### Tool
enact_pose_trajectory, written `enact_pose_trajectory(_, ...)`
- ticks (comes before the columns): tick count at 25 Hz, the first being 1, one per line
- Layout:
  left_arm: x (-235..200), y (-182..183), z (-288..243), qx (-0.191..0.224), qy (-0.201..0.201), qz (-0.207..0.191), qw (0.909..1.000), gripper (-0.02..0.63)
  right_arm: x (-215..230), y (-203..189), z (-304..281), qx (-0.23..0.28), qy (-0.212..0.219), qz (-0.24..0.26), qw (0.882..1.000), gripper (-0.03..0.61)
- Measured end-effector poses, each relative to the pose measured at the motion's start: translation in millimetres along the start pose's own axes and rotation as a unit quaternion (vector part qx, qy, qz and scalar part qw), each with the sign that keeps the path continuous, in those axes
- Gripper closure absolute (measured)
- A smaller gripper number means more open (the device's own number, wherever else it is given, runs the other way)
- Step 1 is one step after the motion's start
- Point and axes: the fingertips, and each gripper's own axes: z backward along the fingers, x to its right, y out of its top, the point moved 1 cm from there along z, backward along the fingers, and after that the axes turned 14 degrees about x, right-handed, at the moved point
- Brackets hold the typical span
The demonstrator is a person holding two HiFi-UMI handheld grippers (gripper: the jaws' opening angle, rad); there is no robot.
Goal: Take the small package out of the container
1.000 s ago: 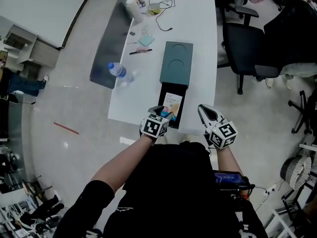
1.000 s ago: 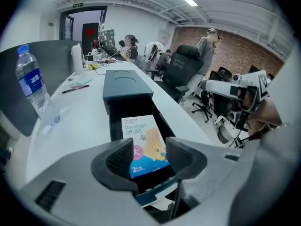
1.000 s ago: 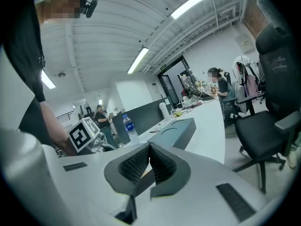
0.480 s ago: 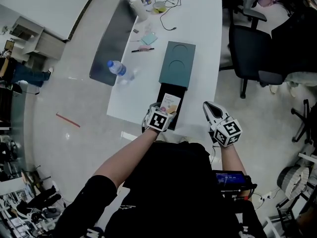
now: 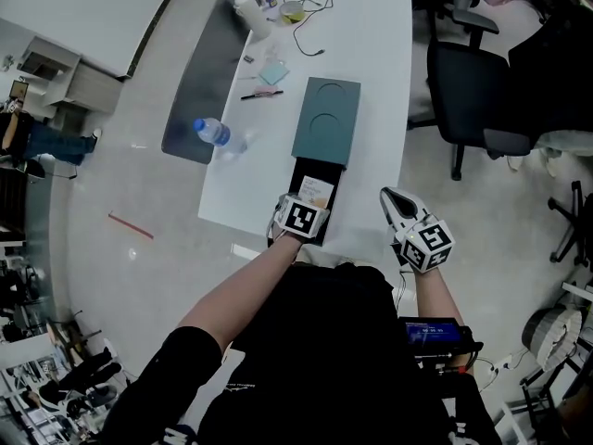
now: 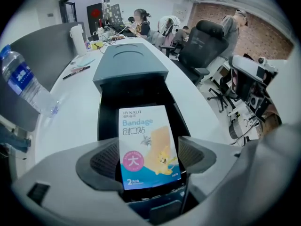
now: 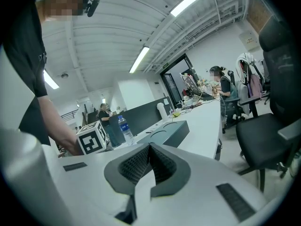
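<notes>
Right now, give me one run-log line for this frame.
left hand-held gripper: open, jaws have just been opening, astride small package | small package: in container | right hand-held gripper: shut, empty

- I see a long white table running away from me.
- A water bottle stands at its left edge, beside a grey partition.
- Farther along lies a black pen; a white jug and cables sit at the far end.
- A black office chair stands right of the table.
- A red stick lies on the floor, left.

Package in container, bottle left
</notes>
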Motion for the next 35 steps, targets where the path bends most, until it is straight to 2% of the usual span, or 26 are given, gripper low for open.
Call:
enact_pose_trajectory(5,-6,1,-6,-0.024,0.03,0.005,0.9993,0.229,5,1,-2,0.002,-0.002,-0.005,1.0,0.552)
enact_pose_trajectory(9,-5,-2,-8,-0.028,0.033,0.016,0.9989,0.23,8,0,1,0.002,-0.005,-0.007,1.0,0.552)
enact_pose_trajectory(14,-7,3,-5,-0.013,0.038,0.005,0.9992,0.233,9,-2,4,-0.001,-0.006,-0.011,1.0,0.552)
enact_pose_trajectory(25,-4,4,8,0.024,0.02,0.025,0.9992,0.236,2,-4,7,-0.005,0.002,-0.009,1.0,0.552)
enact_pose_trajectory(30,-5,14,19,0.072,0.002,0.033,0.9969,0.236,-7,-9,6,-0.009,0.007,-0.009,1.0,0.552)
enact_pose_trajectory(35,-10,24,32,0.126,-0.017,0.051,0.9905,0.236,-17,-11,3,-0.014,0.01,-0.003,1.0,0.552)
